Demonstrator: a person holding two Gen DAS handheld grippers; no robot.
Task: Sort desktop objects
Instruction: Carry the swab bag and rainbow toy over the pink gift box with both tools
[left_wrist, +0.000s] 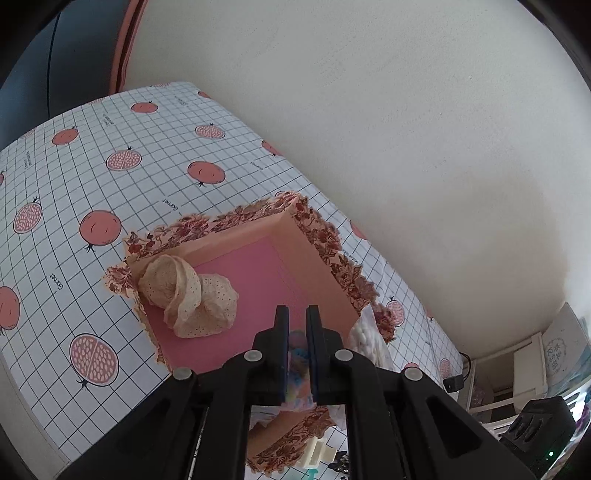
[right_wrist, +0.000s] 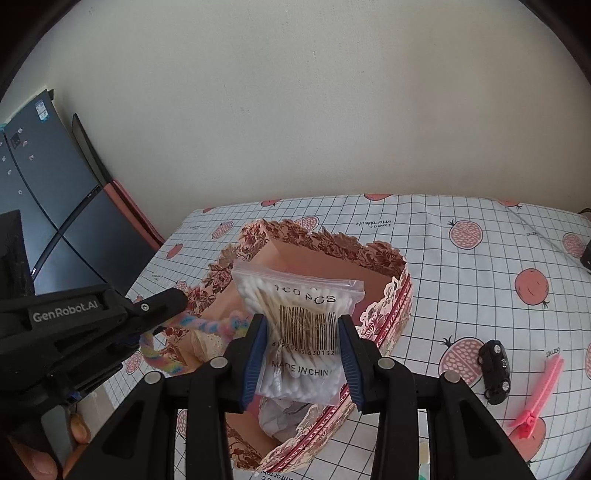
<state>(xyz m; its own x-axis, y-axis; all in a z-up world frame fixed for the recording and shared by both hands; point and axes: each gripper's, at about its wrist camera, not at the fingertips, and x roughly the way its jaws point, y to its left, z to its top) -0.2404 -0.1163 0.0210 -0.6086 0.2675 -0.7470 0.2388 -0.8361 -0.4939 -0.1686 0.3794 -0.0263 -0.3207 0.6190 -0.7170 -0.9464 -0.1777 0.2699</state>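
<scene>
A pink box with a floral scalloped rim (left_wrist: 258, 218) (right_wrist: 391, 291) stands on the table. A beige perforated cloth (left_wrist: 188, 295) (right_wrist: 207, 341) lies inside it. My left gripper (left_wrist: 297, 314) (right_wrist: 173, 301) hangs over the box's near side, shut on a pastel rainbow fuzzy cord (left_wrist: 298, 354) (right_wrist: 207, 325) that loops down at the box's left rim. Over the middle of the box, my right gripper (right_wrist: 302, 319) is shut on a clear zip bag of cotton swabs (right_wrist: 295, 295). The bag also shows at the right edge of the box in the left wrist view (left_wrist: 365, 339).
The tablecloth (right_wrist: 461, 295) is a grid print with pomegranates. A black toy car (right_wrist: 495, 369) and a pink zip-like clip (right_wrist: 539, 395) lie to the right of the box. A white wall backs the table; a dark fridge (right_wrist: 55, 206) stands at the left. A hand (right_wrist: 44, 454) holds the left gripper.
</scene>
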